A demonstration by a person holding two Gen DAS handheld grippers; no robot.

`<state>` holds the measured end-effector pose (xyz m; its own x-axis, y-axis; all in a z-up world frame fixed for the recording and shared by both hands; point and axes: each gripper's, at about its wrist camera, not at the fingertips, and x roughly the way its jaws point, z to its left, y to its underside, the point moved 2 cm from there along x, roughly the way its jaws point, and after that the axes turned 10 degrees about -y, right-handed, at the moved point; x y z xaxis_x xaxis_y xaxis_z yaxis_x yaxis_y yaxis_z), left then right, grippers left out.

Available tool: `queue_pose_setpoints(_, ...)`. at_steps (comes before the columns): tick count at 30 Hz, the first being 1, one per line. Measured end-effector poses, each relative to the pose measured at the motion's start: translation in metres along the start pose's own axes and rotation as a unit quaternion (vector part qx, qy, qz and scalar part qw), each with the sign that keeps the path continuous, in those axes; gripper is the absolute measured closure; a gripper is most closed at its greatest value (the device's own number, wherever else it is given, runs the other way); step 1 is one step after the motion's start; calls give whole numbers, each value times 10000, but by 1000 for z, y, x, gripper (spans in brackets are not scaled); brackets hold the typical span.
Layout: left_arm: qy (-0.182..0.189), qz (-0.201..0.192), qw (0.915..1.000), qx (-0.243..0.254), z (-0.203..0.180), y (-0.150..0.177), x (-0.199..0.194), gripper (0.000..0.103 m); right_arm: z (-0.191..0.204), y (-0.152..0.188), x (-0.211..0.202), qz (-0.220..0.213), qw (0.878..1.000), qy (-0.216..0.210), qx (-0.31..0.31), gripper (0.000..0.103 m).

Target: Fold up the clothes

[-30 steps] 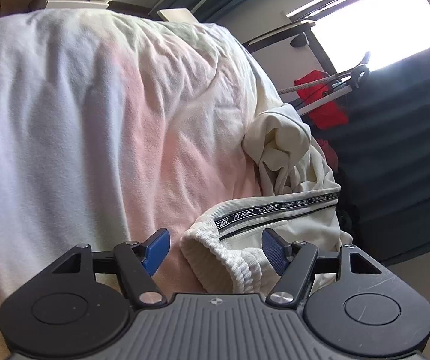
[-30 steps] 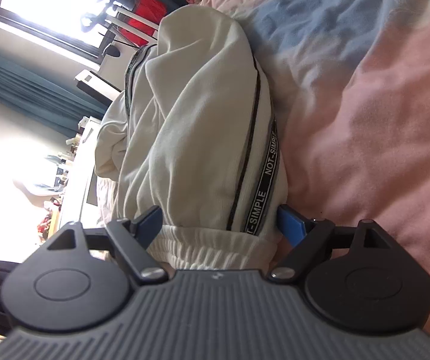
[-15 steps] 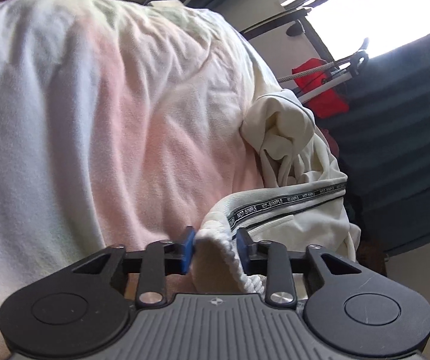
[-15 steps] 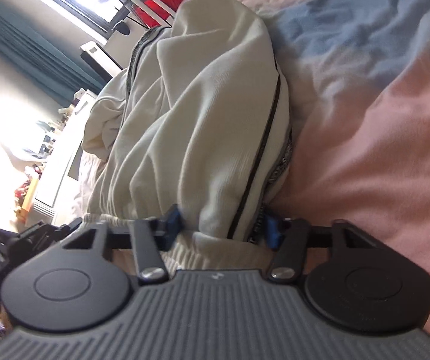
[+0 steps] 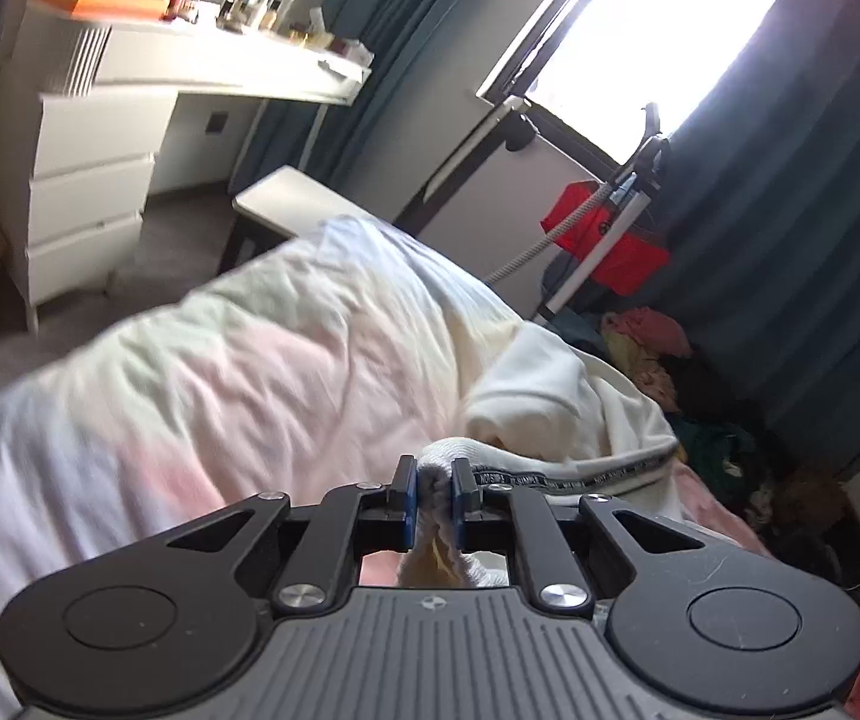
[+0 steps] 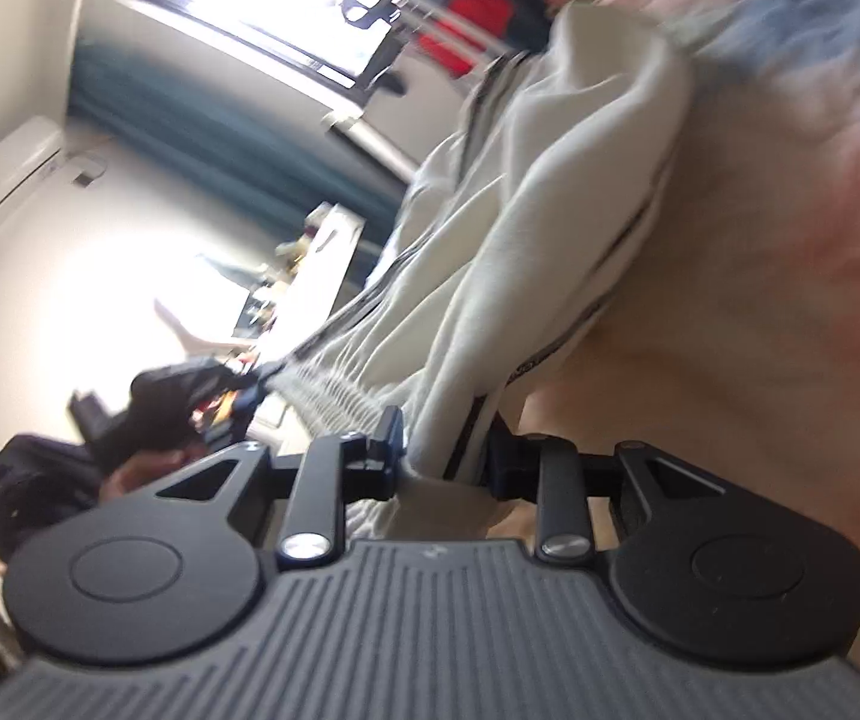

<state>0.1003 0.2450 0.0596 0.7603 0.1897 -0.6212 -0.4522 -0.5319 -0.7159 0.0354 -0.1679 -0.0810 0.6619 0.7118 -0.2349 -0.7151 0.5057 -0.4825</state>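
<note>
Now that both grippers, open a second ago, have clamped the trousers' [image 5: 574, 414] waistband and lifted it off the bed [image 5: 220, 384], left [image 5: 432, 495] and right [image 6: 443, 450], spreading can begin.

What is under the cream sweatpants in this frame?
The cream sweatpants with black lettered stripe lie on a pastel pink, white and blue bedspread, their ribbed waistband pinched by the left gripper and right gripper. Whatever lies beneath the crumpled part is covered.
</note>
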Motion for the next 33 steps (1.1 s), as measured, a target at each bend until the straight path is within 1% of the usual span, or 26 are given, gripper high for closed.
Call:
queue_pose_setpoints(4,-527,-396,9973,315,18,-58,16,92,35,20,44,150,9985,-526,63,73)
queue_pose_setpoints(7,-1000,-665,9916,478,38,-104,37,92,55,32,108,419,9962,-753,124,74)
queue_pose_setpoints(10,-1312,-770,9871,507,60,-142,66,92,66,42,168,641,9926,-1004,214,74)
queue_pose_setpoints(13,-1529,-676,9844,547,74,-161,107,92,69,52,218,843,9909,-1037,182,73)
queue_pose_setpoints(15,-1668,-577,9822,642,79,-166,139,92,64,58,247,1110,9889,-964,214,73)
queue_pose_setpoints(16,-1731,-505,9812,689,80,-166,154,92,61,59,256,1227,9879,-931,167,72)
queue_pose_setpoints(18,-1786,-315,9809,704,87,-156,185,91,55,60,274,1461,9855,-864,71,69)
queue_pose_setpoints(19,-1799,-227,9809,702,90,-151,196,91,52,59,280,1545,9841,-869,75,67)
queue_pose_setpoints(21,-1825,-52,9807,697,95,-141,216,91,47,54,281,1609,9820,-962,206,66)
queue_pose_setpoints(23,-1820,83,9816,572,100,-132,225,90,51,52,280,1697,9807,-958,136,65)
queue_pose_setpoints(24,-1797,92,9821,559,102,-130,225,89,54,52,278,1748,9801,-933,64,64)
queue_pose_setpoints(26,-1739,58,9827,628,102,-127,218,85,63,53,276,1896,9781,-847,-131,56)
queue_pose_setpoints(27,-1716,40,9826,703,100,-127,212,83,67,53,274,1971,9767,-828,-209,46)
queue_pose_setpoints(28,-1684,59,9827,769,99,-126,205,76,70,52,272,2016,9757,-825,-255,31)
queue_pose_setpoints(29,-1656,48,9829,809,97,-124,195,68,73,51,268,2029,9752,-833,-292,22)
queue_pose_setpoints(30,-1582,-20,9840,822,96,-123,183,64,77,50,260,1980,9759,-857,-323,11)
queue_pose_setpoints(32,-1393,-175,9858,919,88,-118,155,42,87,47,239,1880,9773,-852,-474,13)
queue_pose_setpoints(33,-1334,-234,9858,994,83,-114,141,39,91,46,227,1855,9773,-840,-582,12)
